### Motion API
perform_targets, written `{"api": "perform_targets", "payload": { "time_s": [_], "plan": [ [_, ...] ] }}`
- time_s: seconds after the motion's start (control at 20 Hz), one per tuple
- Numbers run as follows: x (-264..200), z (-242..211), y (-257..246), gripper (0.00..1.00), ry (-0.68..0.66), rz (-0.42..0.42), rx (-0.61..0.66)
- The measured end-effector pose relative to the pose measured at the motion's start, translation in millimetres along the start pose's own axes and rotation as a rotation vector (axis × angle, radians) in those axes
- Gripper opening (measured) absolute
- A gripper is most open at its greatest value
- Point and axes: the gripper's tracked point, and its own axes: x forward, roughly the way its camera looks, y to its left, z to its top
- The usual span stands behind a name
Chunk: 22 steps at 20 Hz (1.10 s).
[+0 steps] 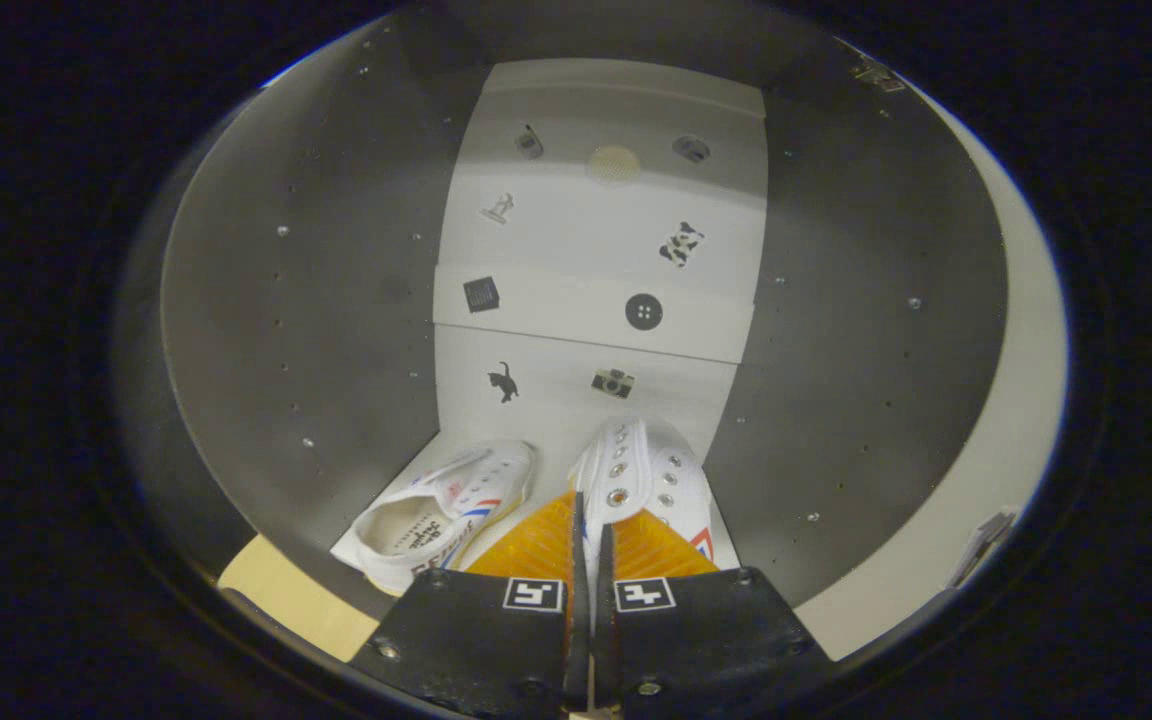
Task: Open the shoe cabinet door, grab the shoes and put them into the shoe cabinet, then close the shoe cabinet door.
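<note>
I am looking into the open shoe cabinet [266,330], which has grey side walls and a white back panel [606,240] with small stickers. My gripper [591,512] is shut on the side wall of a white lace-up shoe [651,470]. Its toe points toward the back, and it sits low over the white cabinet floor [556,420] near the right wall [856,330]. A second white shoe [446,510] with red and blue stripes lies on that floor, just left of my fingers, with its opening facing me.
Two hinges [981,540] show at the cabinet's right front edge, beside a pale strip [1021,400]. A tan surface [286,600] lies in front of the cabinet at the lower left. Bare floor remains behind both shoes, up to the back panel.
</note>
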Motion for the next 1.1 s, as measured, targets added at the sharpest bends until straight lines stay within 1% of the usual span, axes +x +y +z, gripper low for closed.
{"api": "perform_targets", "payload": {
  "time_s": [0.25,0.3,0.35,0.4,0.5,0.6,0.7,0.85,1.1],
  "plan": [
    [41.1,-7.9,-1.3,0.08,0.002,-0.01,0.009],
    [46.6,-5.9,-0.5,0.09,-0.012,-0.014,0.02],
    [52.0,-3.5,-1.7,0.09,-0.037,-0.025,0.003],
    [54.9,-3.8,-7.5,0.17,-0.045,-0.056,-0.039],
    [57.9,-10.5,-11.9,0.35,-0.042,-0.091,-0.071],
    [51.1,4.9,-19.8,0.46,-0.11,-0.121,-0.077],
    [38.0,8.5,-19.5,0.82,-0.133,-0.1,-0.099],
    [21.2,5.3,-21.6,0.99,-0.129,-0.093,-0.102],
    [-34.1,4.9,-13.5,0.99,-0.162,-0.049,-0.061]
  ]
}}
